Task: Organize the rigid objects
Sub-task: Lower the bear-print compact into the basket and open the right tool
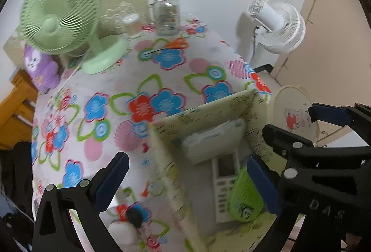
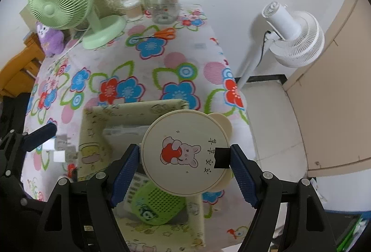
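Note:
My right gripper (image 2: 185,159) is shut on a round cream compact with a bunny picture (image 2: 183,154), held above a pale yellow-green fabric storage box (image 2: 92,133). The box holds a white remote (image 1: 226,184), a green perforated gadget (image 2: 157,208) and a clear plastic case (image 1: 213,138). In the left wrist view the compact (image 1: 294,117) shows right of the box (image 1: 167,152), held by the right gripper's fingers (image 1: 329,113). My left gripper (image 1: 185,184) is open and empty, straddling the box's near left wall. Orange scissors (image 2: 162,34) lie far back on the table.
On the floral tablecloth (image 2: 143,66) stand a green desk fan (image 2: 69,8), a glass jar with a green cup on top (image 2: 162,1), a small lidded cup (image 2: 132,8) and a purple plush (image 2: 49,38). White chargers (image 2: 60,147) lie left of the box. A white floor fan (image 2: 289,36) stands at right.

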